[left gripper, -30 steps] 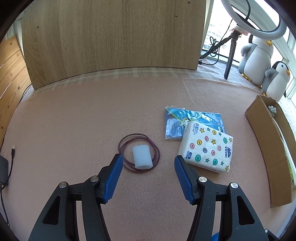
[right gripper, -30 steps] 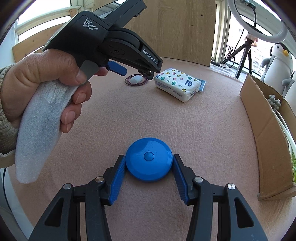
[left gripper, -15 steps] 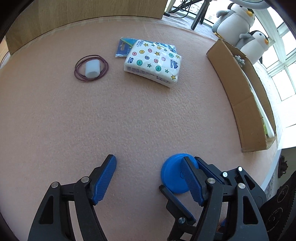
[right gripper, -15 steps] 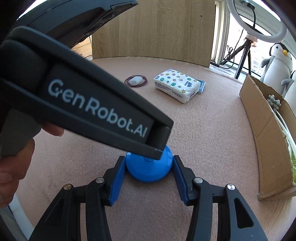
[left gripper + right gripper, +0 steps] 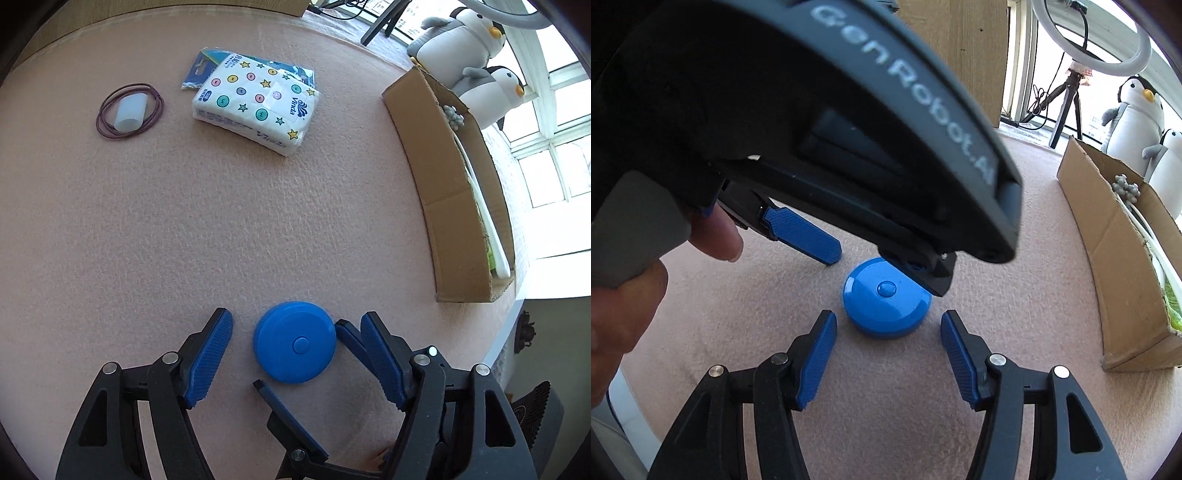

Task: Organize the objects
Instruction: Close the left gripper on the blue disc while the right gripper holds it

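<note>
A round blue disc point(image 5: 295, 343) with a centre button lies flat on the pink felt table point(image 5: 221, 221). My left gripper point(image 5: 295, 315) points steeply down with the disc between its blue pads. Its jaws are closing, with a gap still showing on the left side. My right gripper point(image 5: 888, 317) straddles the same disc point(image 5: 886, 295) from the near side. Its jaws are opening, and both pads stand just off the rim. In the right wrist view the left gripper's body point(image 5: 820, 110) fills the upper half, held by a hand point(image 5: 624, 295).
A star-patterned tissue pack point(image 5: 258, 103) lies on a blue packet point(image 5: 207, 66) at the far side. A purple cord ring point(image 5: 129, 110) encircles a white cup. An open cardboard box point(image 5: 443, 177) lines the right edge, with plush penguins point(image 5: 480, 55) behind it.
The left gripper swung away from the cord ring, tilted down and came over the blue disc. The right gripper's pads, pressed on the disc before, have parted from it.
</note>
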Action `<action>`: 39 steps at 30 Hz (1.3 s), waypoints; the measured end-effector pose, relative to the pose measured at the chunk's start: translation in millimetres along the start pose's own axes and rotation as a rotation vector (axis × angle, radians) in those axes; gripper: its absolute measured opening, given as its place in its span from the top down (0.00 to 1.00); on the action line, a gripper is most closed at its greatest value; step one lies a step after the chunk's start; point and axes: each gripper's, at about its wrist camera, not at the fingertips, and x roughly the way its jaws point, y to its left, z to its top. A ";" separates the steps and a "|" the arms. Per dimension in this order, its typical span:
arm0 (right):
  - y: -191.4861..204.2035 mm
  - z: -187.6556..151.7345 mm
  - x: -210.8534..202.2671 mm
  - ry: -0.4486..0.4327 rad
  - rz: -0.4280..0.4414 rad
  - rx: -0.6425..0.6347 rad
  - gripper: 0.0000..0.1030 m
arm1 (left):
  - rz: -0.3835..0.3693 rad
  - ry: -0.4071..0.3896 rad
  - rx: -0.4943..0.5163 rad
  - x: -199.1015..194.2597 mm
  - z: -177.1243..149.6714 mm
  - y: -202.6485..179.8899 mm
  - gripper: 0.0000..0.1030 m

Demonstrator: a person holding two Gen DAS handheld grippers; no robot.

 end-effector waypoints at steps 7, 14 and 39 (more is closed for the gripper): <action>-3.6 6.4 6.0 -0.004 0.008 0.015 0.56 | 0.004 0.028 -0.012 -3.5 -3.7 5.9 0.62; -3.9 5.9 4.8 -0.010 0.005 0.019 0.56 | 0.004 0.030 -0.008 -12.6 -8.5 7.9 0.62; 5.6 -10.3 -18.2 -0.050 0.001 0.047 0.56 | 0.007 0.049 -0.049 -51.0 -22.5 29.9 0.55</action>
